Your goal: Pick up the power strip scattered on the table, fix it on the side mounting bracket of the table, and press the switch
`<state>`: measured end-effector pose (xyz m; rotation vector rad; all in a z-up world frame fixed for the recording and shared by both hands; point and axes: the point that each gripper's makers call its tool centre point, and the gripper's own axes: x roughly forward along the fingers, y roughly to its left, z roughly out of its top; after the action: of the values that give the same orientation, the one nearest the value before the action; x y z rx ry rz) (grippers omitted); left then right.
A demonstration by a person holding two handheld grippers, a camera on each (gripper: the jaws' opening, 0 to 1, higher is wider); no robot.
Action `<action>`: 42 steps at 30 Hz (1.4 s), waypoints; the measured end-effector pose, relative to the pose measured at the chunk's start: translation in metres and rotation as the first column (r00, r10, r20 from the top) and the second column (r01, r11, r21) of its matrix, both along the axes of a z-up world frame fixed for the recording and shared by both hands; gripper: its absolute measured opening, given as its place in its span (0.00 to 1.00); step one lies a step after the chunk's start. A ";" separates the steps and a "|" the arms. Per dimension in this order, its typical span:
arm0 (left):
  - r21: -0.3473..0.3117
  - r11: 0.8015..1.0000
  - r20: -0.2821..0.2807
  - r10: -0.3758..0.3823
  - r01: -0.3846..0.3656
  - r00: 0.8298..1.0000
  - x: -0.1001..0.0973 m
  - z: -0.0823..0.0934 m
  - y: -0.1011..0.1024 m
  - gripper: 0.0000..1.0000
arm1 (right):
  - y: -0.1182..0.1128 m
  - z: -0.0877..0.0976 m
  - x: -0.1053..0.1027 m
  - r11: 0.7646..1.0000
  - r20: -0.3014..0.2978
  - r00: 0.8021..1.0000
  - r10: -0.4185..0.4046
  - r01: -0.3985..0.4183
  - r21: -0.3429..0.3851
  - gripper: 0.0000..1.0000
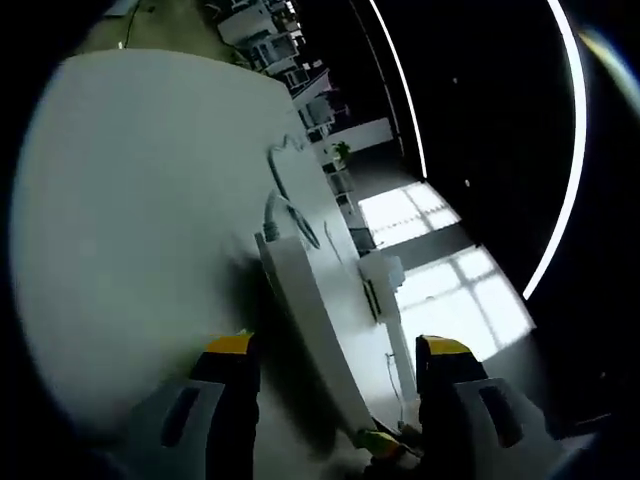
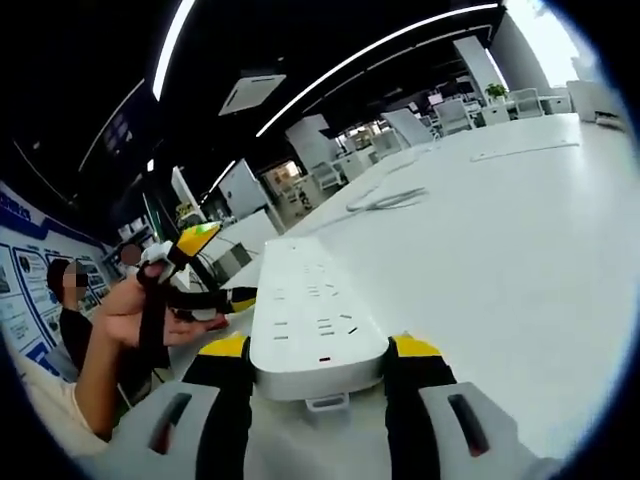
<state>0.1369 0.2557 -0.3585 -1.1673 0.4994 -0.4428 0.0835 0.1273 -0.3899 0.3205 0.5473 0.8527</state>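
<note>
Gripping the near end of the power strip (image 2: 315, 325), the right gripper (image 2: 318, 352) has its yellow-tipped jaws pressed against the strip's two long sides. The strip is a smooth white plastic slab with rounded corners, rows of socket slots on top and a small red mark near the held end; no lettering on it is legible. It lies lengthwise over the glossy white table (image 2: 500, 240), near the table's edge. A white cable (image 2: 385, 198) curls farther back. The left gripper (image 1: 338, 365) has its jaws spread, the strip (image 1: 305, 310) seen edge-on between them. A hand (image 2: 140, 310) shows beside the strip.
</note>
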 end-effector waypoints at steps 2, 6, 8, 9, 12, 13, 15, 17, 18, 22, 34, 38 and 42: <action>-0.006 1.000 -0.005 0.002 -0.002 1.000 0.003 -0.001 0.001 0.67 | 0.000 0.000 0.000 1.000 0.001 1.000 -0.002 0.002 0.001 0.48; -0.015 1.000 -0.018 0.005 -0.006 1.000 0.008 -0.003 0.003 0.67 | 0.000 0.000 0.000 1.000 0.000 1.000 -0.004 0.004 0.002 0.48; -0.019 1.000 -0.026 0.006 -0.006 1.000 0.009 -0.003 0.002 0.66 | 0.000 0.000 0.000 1.000 0.000 1.000 -0.004 0.004 0.002 0.48; -0.021 1.000 -0.030 0.006 -0.007 1.000 0.010 -0.004 0.001 0.66 | 0.000 0.000 0.000 1.000 0.000 1.000 -0.005 0.005 0.003 0.48; -0.020 1.000 -0.040 0.006 -0.007 0.999 0.013 -0.006 0.001 0.65 | 0.000 0.000 0.000 1.000 0.001 1.000 -0.005 0.005 0.003 0.48; -0.021 1.000 -0.043 0.008 -0.009 0.999 0.018 -0.006 0.001 0.65 | 0.000 0.000 0.000 1.000 0.001 1.000 -0.005 0.005 0.003 0.48; -0.021 1.000 -0.047 0.009 -0.010 0.999 0.020 -0.007 0.001 0.65 | 0.000 0.000 0.000 1.000 0.000 1.000 -0.005 0.005 0.004 0.48; -0.024 1.000 -0.048 0.011 -0.012 0.999 0.020 -0.006 0.001 0.65 | 0.000 0.000 0.000 1.000 -0.001 1.000 -0.006 0.006 0.006 0.48; -0.023 1.000 -0.049 0.012 -0.013 0.999 0.021 -0.006 0.001 0.65 | 0.000 0.000 0.001 1.000 -0.002 1.000 -0.006 0.006 0.008 0.48; -0.020 1.000 -0.052 0.015 -0.016 0.999 0.026 -0.008 0.001 0.65 | 0.000 0.000 0.001 1.000 -0.003 1.000 -0.006 0.006 0.011 0.48; -0.022 1.000 -0.057 0.006 -0.007 0.998 0.035 -0.008 -0.005 0.64 | -0.001 0.000 0.001 1.000 -0.005 1.000 -0.007 0.007 0.016 0.48; -0.022 1.000 -0.056 0.022 -0.023 0.998 0.038 -0.009 -0.003 0.62 | -0.001 0.000 0.001 1.000 -0.004 1.000 -0.007 0.007 0.016 0.48; -0.026 0.999 -0.060 0.031 -0.032 0.998 0.041 -0.010 -0.004 0.60 | -0.001 0.000 0.001 1.000 -0.003 1.000 -0.007 0.007 0.016 0.48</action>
<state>0.1775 0.2519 -0.3682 -1.2159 0.5268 -0.3898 0.0849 0.1263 -0.3899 0.3381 0.5422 0.8503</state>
